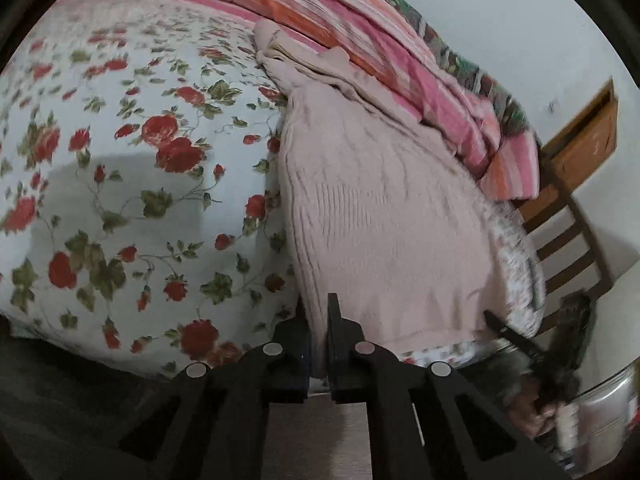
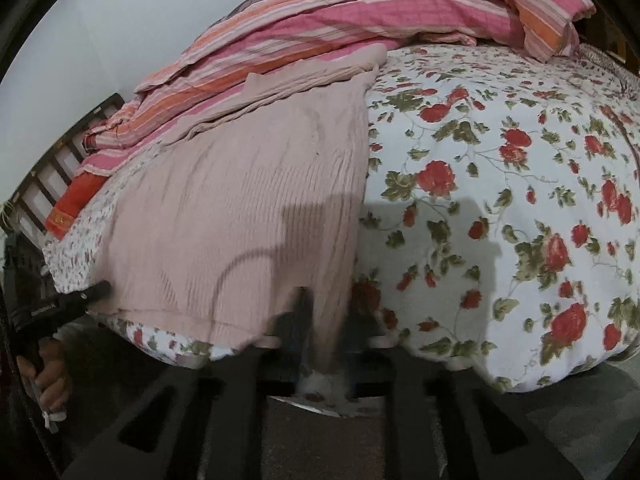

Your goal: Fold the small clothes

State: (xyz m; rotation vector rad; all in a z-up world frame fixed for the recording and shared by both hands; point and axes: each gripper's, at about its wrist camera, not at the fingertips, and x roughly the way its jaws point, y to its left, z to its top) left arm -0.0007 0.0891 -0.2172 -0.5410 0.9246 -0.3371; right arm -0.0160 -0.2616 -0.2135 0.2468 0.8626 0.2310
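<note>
Pink knit sweater (image 1: 384, 216) is spread flat on the bed, over the floral sheet (image 1: 132, 184), filling the middle-right of the left wrist view with the striped blanket (image 1: 360, 36) bunched along the top. Left tool (image 1: 318, 320) is pinching the sweater's near hem at bottom center. Right tool (image 2: 324, 316) looks clamped on the hem too, though it's blurry there.
</note>
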